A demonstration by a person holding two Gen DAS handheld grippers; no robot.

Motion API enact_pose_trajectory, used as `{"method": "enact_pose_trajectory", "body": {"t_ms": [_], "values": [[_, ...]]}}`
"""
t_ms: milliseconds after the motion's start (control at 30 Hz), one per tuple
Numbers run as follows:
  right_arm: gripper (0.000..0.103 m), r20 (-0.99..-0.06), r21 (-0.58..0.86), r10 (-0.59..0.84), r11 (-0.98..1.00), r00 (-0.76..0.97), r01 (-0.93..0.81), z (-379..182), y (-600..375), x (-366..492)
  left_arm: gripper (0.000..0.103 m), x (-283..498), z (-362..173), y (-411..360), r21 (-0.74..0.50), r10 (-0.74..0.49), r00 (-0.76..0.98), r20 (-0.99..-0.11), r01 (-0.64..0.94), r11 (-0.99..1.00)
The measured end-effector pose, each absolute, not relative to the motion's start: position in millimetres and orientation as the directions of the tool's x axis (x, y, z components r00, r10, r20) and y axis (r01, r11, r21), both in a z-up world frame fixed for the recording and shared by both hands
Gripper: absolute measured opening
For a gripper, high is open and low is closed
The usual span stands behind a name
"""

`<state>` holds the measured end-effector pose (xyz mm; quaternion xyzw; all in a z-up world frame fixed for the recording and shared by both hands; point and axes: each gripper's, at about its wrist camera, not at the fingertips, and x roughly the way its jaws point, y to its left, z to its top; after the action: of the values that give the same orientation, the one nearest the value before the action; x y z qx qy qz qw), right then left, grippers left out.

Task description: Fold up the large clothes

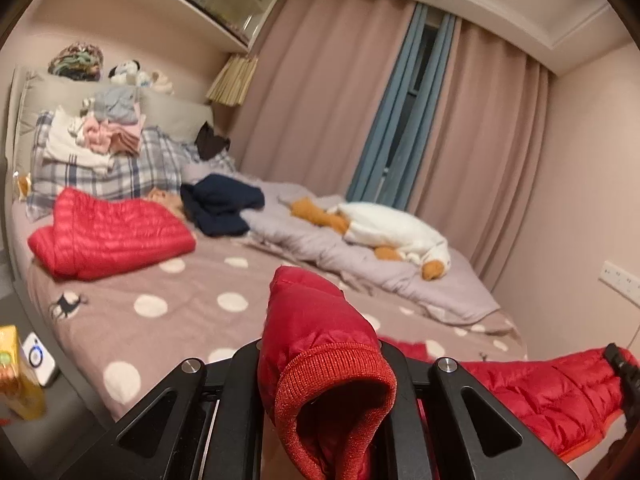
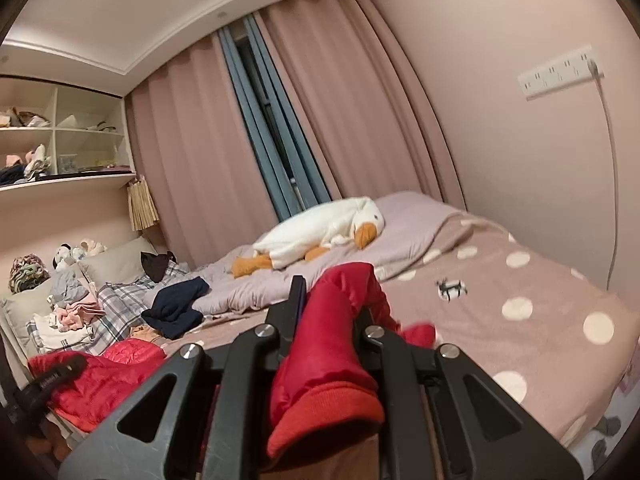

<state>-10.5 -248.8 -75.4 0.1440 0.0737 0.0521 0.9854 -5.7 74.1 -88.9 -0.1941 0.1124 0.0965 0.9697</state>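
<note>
Left gripper clamped on one red jacket cuff, right gripper clamped on the other. Garment slung sideways between both sets of fingers, above bed; neither hand nearer.

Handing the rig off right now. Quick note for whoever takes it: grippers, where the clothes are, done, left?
Left gripper: shut on one ribbed cuff of the red puffer jacket.
Right gripper: shut on the other cuff; the jacket's body hangs between them at the bed's near edge.
Done: a second red jacket lies folded near the pillows.
Left: fold the held jacket; the navy garment looks unfolded.
</note>
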Motion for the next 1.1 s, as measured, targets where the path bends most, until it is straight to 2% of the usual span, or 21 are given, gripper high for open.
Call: {"method": "enact_pose_trajectory", "body": {"t_ms": [400, 667, 767, 1100], "values": [[0.014, -0.204, 0.297, 0.086, 0.955, 0.975, -0.022, -68, -251, 19, 0.011, 28, -77, 78, -0.325, 0.109, 0.948, -0.298, -0.208, 0.922], [0.014, -0.201, 0.306, 0.092, 0.952, 0.975, -0.027, -60, -249, 24, 0.011, 28, -71, 84, -0.341, 0.081, 0.941, -0.328, -0.198, 0.919], [0.014, -0.168, 0.298, 0.095, 0.954, 0.981, -0.041, -60, -249, 10, 0.011, 16, -70, 84, -0.343, 0.067, 0.949, -0.307, -0.176, 0.923], [0.014, -0.145, 0.274, 0.102, 0.96, 0.984, -0.059, -46, -247, -19, 0.011, -9, -65, 85, -0.341, 0.068, 0.948, -0.309, -0.178, 0.923]]}}
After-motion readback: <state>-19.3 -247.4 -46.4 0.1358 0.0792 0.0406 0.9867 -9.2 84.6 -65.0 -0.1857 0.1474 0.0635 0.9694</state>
